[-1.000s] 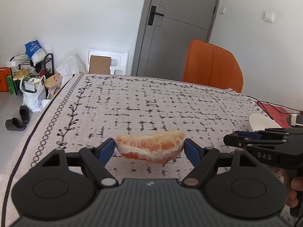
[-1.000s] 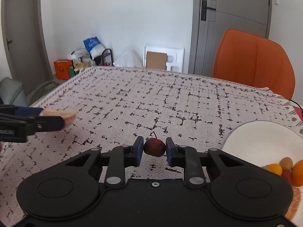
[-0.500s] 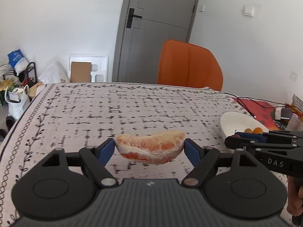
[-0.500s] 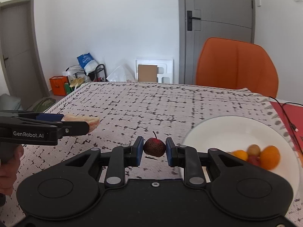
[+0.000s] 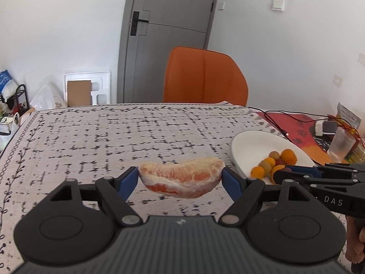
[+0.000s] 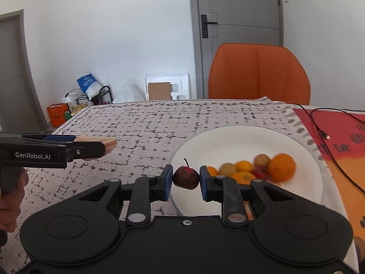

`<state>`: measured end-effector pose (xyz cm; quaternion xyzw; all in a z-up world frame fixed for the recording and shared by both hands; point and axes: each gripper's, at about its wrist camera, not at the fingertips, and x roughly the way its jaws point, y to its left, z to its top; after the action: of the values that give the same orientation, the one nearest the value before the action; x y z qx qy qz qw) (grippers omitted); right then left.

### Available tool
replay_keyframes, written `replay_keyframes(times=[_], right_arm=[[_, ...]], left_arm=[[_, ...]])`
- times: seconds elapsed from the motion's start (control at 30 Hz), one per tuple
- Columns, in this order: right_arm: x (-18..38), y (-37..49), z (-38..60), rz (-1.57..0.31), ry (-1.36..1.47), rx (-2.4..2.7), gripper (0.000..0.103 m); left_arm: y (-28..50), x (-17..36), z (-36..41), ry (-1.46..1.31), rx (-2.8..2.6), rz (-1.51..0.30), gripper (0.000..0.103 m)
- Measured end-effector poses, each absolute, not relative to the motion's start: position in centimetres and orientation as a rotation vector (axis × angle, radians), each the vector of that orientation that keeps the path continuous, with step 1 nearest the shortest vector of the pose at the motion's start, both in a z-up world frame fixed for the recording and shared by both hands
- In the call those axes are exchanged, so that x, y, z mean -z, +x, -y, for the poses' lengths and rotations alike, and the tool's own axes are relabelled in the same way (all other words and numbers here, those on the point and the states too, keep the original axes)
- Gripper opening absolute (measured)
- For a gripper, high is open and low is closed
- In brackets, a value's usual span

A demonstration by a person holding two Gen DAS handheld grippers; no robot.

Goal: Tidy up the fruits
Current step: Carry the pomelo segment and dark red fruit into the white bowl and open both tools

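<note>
My left gripper (image 5: 181, 179) is shut on a peeled pomelo segment (image 5: 181, 177), held above the patterned tablecloth, left of the white plate (image 5: 251, 146). It shows from the side in the right wrist view (image 6: 91, 146). My right gripper (image 6: 186, 180) is shut on a small dark red fruit with a stem (image 6: 186, 178), held over the near left rim of the plate (image 6: 239, 137). The plate holds several small orange, tan and red fruits (image 6: 257, 166). The right gripper's tips (image 5: 287, 174) show over those fruits (image 5: 273, 162) in the left wrist view.
An orange chair (image 5: 204, 77) stands behind the table's far edge. A red mat with cables (image 6: 337, 137), a charger (image 5: 324, 127) and a glass (image 5: 341, 145) lie right of the plate. Bags and a rack (image 6: 89, 93) sit on the floor at the left.
Both grippers have moved right with their fruits. The plate has come closer and fuller into both views; the right gripper now hangs over its rim.
</note>
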<state>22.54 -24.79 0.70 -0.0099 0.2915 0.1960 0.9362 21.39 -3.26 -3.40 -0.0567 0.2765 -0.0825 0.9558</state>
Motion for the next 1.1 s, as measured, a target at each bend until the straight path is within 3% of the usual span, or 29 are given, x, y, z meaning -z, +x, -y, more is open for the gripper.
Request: replay_keyframes(times=[0.77,0.87,1.1], right_arm=[[0.3,22.0,33.3,-0.588,0.043,-0.208,0.024],[0.3,22.2,33.9,-0.567,0.052,-0.191,0.029],[0.1,21.6,34.9,-0.558,0.073,-0.199,0.029]], left_arm=[[22.7,3.6,10.2,-0.049,0.304,-0.574,0.078],[22.9,3.7,11.0,-0.036,0.316,-0.579,0.078],[23.3,3.7,13.0,-0.003,0.348,-0.59,0.079]])
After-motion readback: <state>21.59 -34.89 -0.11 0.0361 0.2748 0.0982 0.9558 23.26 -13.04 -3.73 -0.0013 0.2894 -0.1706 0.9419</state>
